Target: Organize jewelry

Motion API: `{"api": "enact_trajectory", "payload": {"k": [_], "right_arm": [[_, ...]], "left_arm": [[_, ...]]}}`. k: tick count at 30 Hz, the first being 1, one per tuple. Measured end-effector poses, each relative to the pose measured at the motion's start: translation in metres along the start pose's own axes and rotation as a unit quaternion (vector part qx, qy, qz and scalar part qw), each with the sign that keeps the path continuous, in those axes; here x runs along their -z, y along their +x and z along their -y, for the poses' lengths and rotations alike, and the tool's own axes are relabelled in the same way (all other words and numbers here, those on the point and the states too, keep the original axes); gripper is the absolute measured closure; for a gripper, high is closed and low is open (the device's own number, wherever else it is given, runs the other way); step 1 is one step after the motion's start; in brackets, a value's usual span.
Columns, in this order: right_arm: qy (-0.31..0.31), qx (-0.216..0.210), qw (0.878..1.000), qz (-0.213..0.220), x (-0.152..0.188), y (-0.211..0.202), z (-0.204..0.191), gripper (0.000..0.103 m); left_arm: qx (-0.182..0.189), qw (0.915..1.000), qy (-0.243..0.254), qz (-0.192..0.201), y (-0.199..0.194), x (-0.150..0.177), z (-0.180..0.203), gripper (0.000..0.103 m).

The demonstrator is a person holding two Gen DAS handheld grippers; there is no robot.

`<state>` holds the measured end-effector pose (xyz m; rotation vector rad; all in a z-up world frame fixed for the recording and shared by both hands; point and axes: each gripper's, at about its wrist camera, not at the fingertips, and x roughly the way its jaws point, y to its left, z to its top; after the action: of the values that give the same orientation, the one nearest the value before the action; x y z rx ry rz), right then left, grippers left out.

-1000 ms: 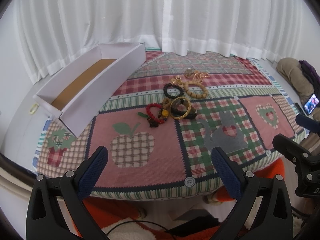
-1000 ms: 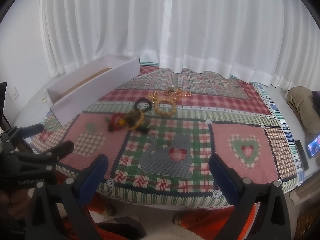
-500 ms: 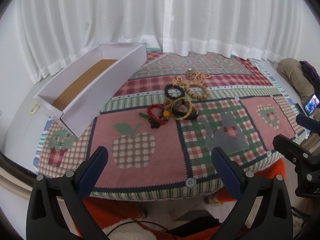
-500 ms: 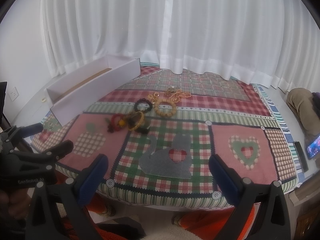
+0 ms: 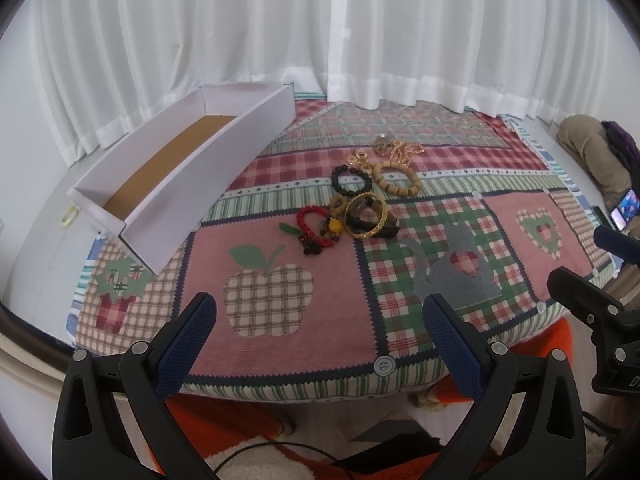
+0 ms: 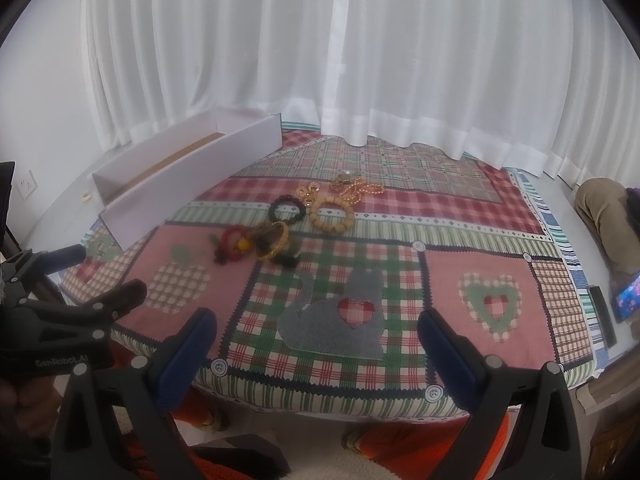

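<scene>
Jewelry pile (image 5: 356, 208) lies well beyond spread fingers (image 5: 188, 336).

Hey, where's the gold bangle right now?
In the left wrist view the gold bangle lies mid-quilt in the jewelry pile, just right of the red bead bracelet and in front of the black bead bracelet.

We see a glossy gold metal bangle (image 5: 366, 216) and matt wooden bead bracelet (image 5: 397, 178) on woven patchwork cloth (image 5: 280, 344) ahead of the left gripper (image 5: 319, 320), whose pads (image 5: 186, 342) are textured blue rubber.
</scene>
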<state>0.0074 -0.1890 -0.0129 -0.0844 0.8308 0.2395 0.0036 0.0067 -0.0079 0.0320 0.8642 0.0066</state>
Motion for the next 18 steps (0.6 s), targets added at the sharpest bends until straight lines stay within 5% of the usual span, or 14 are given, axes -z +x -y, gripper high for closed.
{"api": "enact_trajectory", "payload": {"k": [18], "right_arm": [[0.000,0.006,1.000,-0.004,0.0033,0.0063,0.0015,0.001]], "left_arm": [[-0.009,0.9998,0.010,-0.012,0.0054,0.0029,0.0049,0.001]]}}
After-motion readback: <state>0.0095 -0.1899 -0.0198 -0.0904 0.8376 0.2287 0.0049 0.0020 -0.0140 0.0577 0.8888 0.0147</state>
